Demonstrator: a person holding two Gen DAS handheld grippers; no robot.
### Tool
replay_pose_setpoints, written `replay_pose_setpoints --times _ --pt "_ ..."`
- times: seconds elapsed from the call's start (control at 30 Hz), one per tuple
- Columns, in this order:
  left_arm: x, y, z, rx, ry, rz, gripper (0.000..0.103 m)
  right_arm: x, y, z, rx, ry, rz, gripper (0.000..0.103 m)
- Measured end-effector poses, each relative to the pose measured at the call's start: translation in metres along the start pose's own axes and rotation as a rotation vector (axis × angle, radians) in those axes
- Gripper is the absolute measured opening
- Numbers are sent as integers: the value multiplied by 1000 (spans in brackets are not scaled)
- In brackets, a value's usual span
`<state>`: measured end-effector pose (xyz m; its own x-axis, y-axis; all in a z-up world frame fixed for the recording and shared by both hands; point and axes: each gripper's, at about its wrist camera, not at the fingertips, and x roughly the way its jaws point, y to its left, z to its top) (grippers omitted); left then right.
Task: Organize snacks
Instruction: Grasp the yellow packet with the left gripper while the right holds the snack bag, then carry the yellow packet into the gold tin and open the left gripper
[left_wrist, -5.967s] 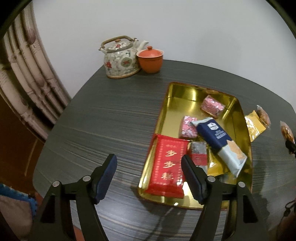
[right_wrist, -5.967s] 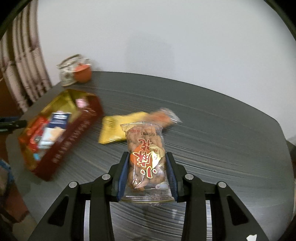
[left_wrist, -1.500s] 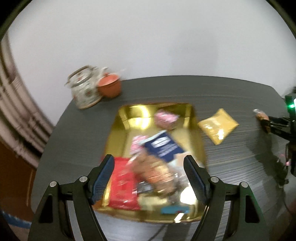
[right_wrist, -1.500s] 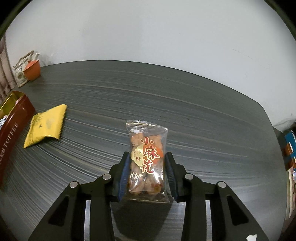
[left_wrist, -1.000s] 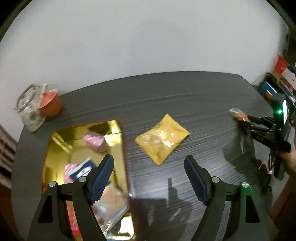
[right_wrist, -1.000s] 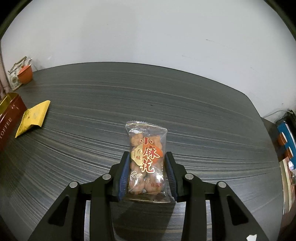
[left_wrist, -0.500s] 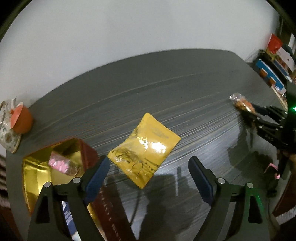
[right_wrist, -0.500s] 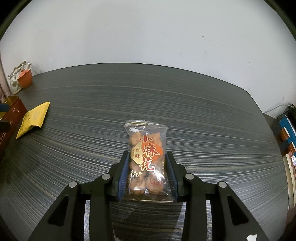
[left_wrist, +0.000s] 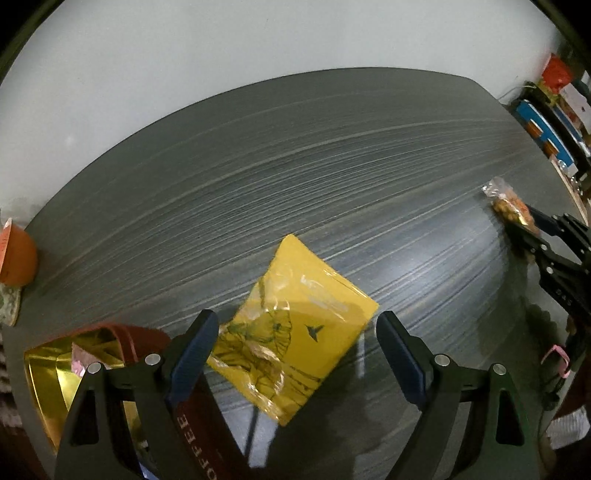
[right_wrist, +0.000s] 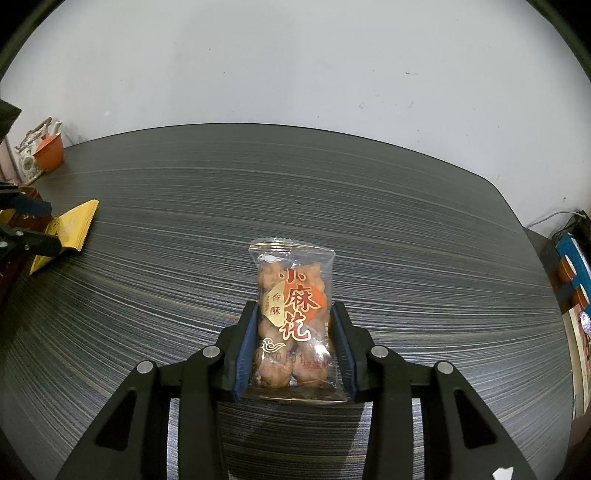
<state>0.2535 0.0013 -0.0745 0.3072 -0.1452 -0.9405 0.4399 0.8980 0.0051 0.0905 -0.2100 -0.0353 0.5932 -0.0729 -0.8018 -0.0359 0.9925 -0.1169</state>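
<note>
My left gripper (left_wrist: 293, 354) hangs over the yellow packet (left_wrist: 291, 328) on the dark table (left_wrist: 332, 177), its jaws spread wide and just widened further, the packet lying flat between the blue pads (left_wrist: 192, 350) with neither one pressing on it. A second ago this view looked across the table from higher up with the packet well ahead; the packet now fills the gap between my fingers, so I have come down and over it. At my lower left sits the gold-lined tin (left_wrist: 48, 373), red-walled, with a pink-wrapped sweet inside; six seconds ago I was hovering over that tin, and I have since swung away from it to the last loose packet beside it. My right gripper (right_wrist: 295, 350) is clamped on the clear bag of fried dough twists (right_wrist: 293, 314), held above the table with its printed face up, exactly as it was a second ago; from my left side I can see that bag (left_wrist: 508, 205) far off near the table's right edge. Farther back stand an orange cup (right_wrist: 48, 155) and a patterned teapot (right_wrist: 27, 160) against the white wall. Judging from this, two snacks remain outside the tin: one already gripped, the other lined up for a pinch that has not yet begun.
</note>
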Motion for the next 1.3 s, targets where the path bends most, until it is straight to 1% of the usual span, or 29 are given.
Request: replay_pose_setpoints --times 0.07,0.2,0.33,0.53,0.57,0.63,0.67,0.7,0.77,0.8,1.0,1.07,1.13,1.3 --pt "3 2 3 -2 6 2 87 0 0 0 0 0 0 36" --pt "11 6 6 -19 34 -23 89 0 0 0 1 0 0 36" --pt "16 5 3 0 39 22 89 0 0 0 1 0 0 36" --pt "14 -7 -6 -6 44 34 88 -1 1 1 2 1 2 36" --pt "14 -10 -7 -8 40 38 87 -1 2 1 4 1 5 36" --pt "12 -15 -9 -6 33 43 81 0 1 0 7 2 9 36" --pt "11 -18 -11 -11 35 29 72 0 1 0 8 2 9 36" --pt "9 -17 -13 -17 38 22 69 -1 1 0 8 1 9 36" --pt "7 -21 -15 -19 39 43 67 -1 1 0 9 1 9 36" --pt "6 -24 -16 -16 38 42 63 -1 1 0 9 1 10 36" --pt "1 -39 -28 -9 39 47 59 0 -1 2 12 2 13 36" --pt "1 -45 -27 -19 41 42 58 0 0 2 13 3 14 36" --pt "-1 -50 -33 -28 38 49 58 1 -1 1 15 3 17 36" --pt "-6 -58 -45 -55 30 37 58 3 -4 0 21 5 24 36"
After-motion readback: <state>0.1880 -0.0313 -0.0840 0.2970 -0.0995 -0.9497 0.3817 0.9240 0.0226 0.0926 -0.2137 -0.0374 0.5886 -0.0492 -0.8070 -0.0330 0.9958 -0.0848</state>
